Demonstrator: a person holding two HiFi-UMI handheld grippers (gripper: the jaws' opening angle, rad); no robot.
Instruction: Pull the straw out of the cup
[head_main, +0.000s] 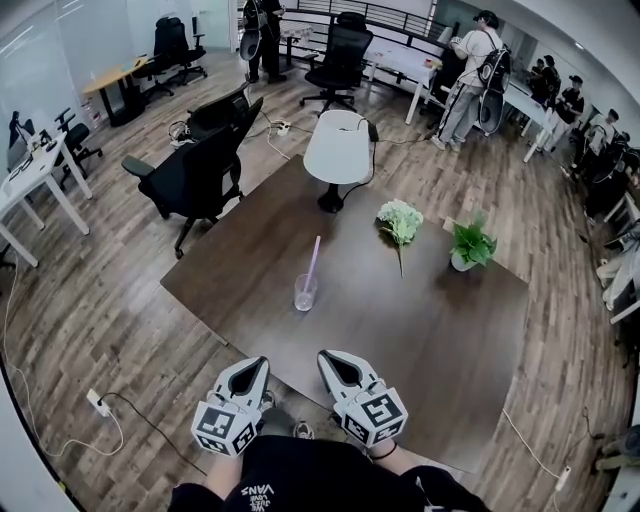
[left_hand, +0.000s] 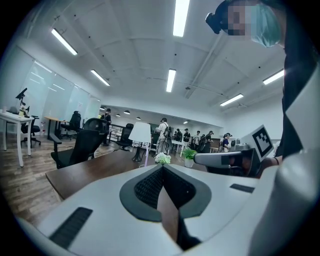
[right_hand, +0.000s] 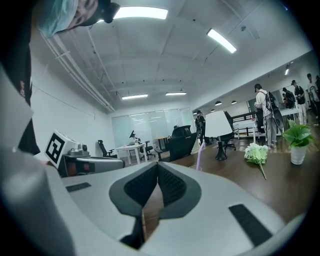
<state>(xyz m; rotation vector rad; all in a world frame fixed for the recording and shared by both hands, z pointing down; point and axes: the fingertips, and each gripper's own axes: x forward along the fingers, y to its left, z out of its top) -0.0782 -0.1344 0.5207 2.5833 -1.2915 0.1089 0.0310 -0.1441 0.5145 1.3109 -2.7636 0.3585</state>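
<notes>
Cup (head_main: 305, 293) with straw (head_main: 313, 258) in it stands on the table (head_main: 420, 330), ahead of left gripper (head_main: 262, 362) and right gripper (head_main: 323, 357), each with jaws pressed together, empty. Flowers (head_main: 400, 220) and plant (head_main: 470, 245) (farther right) lie well apart from the cup.

1. We count one dark table (head_main: 420, 330) near us.
2. On its near left part we see one clear cup (head_main: 305, 293), and it holds one purple straw (head_main: 313, 258).
3. Farther right on the table we count one bunch of flowers (head_main: 400, 220) and one potted plant (head_main: 470, 245).
4. We see two grippers nearest us: the left gripper (head_main: 262, 361) and the right gripper (head_main: 324, 356).
5. Beyond the table's far edge we count one white round table (head_main: 338, 145).
</notes>
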